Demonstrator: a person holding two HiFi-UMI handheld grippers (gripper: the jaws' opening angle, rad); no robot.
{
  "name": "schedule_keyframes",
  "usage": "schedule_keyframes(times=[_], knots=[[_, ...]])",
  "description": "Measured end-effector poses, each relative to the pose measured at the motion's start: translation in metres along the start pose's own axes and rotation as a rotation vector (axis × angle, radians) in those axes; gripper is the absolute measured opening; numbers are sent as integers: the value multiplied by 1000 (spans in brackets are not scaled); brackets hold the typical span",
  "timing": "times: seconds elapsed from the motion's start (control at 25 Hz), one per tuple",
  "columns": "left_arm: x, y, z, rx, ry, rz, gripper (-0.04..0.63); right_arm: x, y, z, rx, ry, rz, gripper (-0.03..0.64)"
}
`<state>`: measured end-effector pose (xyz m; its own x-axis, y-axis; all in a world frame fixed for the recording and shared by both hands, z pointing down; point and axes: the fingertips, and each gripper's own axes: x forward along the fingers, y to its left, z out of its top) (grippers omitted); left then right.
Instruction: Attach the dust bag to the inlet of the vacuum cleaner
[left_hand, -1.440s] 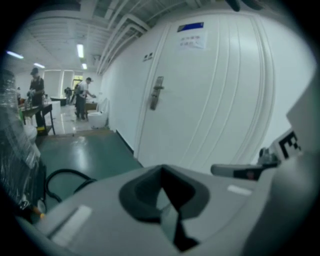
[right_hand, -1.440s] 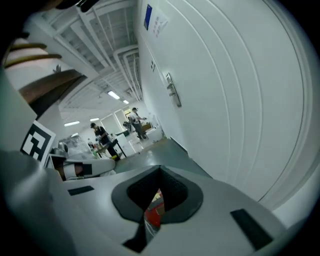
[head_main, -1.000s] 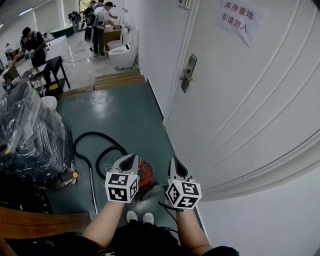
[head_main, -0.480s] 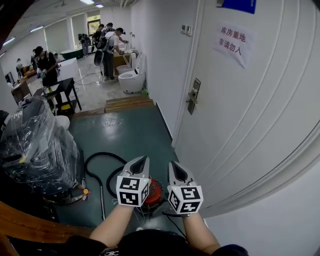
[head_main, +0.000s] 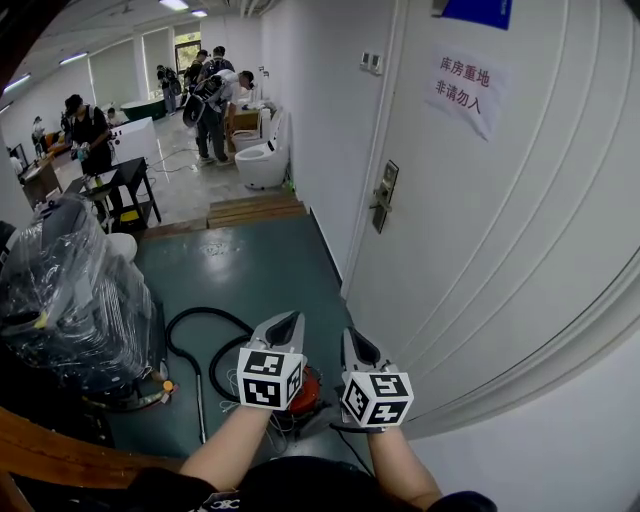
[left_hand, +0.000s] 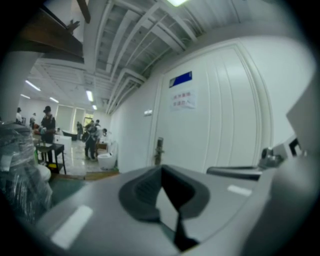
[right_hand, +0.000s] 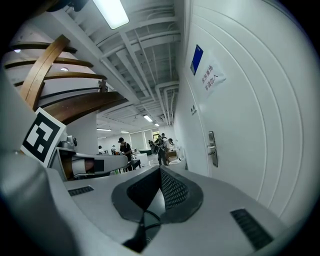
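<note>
My left gripper (head_main: 284, 324) and right gripper (head_main: 353, 342) are side by side, each with its jaws pressed together on nothing; each gripper view shows its two ribbed pads meeting at the tips. Only the head view looks down far enough to show the one red vacuum cleaner (head_main: 306, 388) on the green floor (head_main: 250, 265) beneath them. My grippers cover most of it, so I cannot make out its inlet. One black hose (head_main: 186, 326) loops to its left, beside a plastic-wrapped bulk (head_main: 70, 290). The gripper views look level and take in the white door (head_main: 480, 220) with one handle (head_main: 380, 198). The door bears one paper notice (head_main: 462, 85) and a blue sign (head_main: 480, 9) that the head view cuts off. Farther off lie wooden boards (head_main: 256, 210), a white toilet (head_main: 262, 163) and people (head_main: 212, 95) too small to count.
</note>
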<state>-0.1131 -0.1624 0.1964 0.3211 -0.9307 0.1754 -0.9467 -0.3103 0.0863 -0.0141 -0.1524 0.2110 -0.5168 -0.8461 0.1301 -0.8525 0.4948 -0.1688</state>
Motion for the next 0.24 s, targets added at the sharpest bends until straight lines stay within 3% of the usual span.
schedule_keyframes(times=[0.24], knots=[[1, -11, 4, 2, -23, -9, -3, -4, -4, 9, -9, -22, 3, -3]])
